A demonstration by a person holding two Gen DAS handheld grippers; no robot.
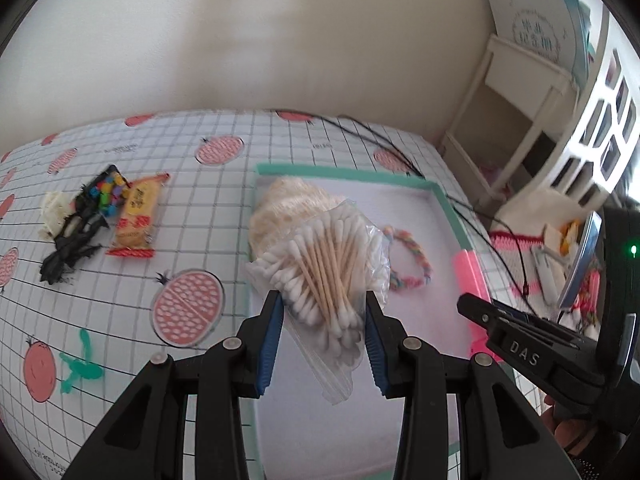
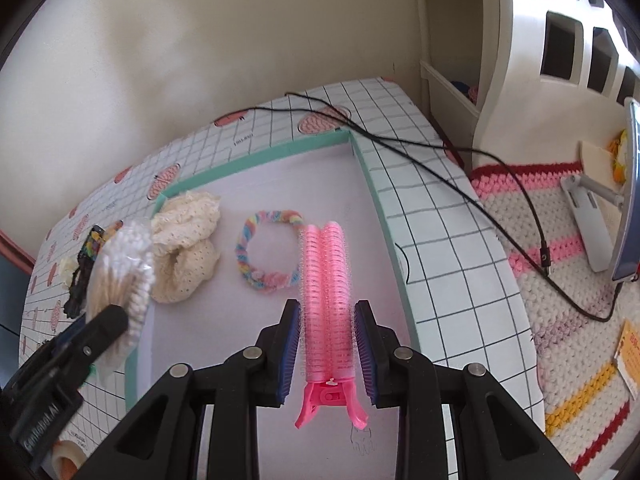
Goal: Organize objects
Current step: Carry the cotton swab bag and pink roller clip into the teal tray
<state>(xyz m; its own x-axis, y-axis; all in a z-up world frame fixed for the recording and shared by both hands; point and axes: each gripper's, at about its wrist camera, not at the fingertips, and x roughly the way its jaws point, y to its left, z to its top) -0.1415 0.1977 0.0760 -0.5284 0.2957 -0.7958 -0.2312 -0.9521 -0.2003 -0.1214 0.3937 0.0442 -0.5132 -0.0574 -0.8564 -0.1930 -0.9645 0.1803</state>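
While held, pink hair roller (image 2: 327,304) sits between right claw (image 2: 327,344) jaws.

The clear, glossy plastic bag of wooden-stemmed cotton swabs (image 1: 326,276) looks crinkled, beside a cream, open-knit cloth scrunchie (image 2: 188,248) and a fuzzy rainbow yarn hair loop (image 2: 266,254). The pink plastic hair-roller clip (image 2: 326,308) is bristly, and the black plastic grippers carry ribbed blue pads (image 2: 292,350).
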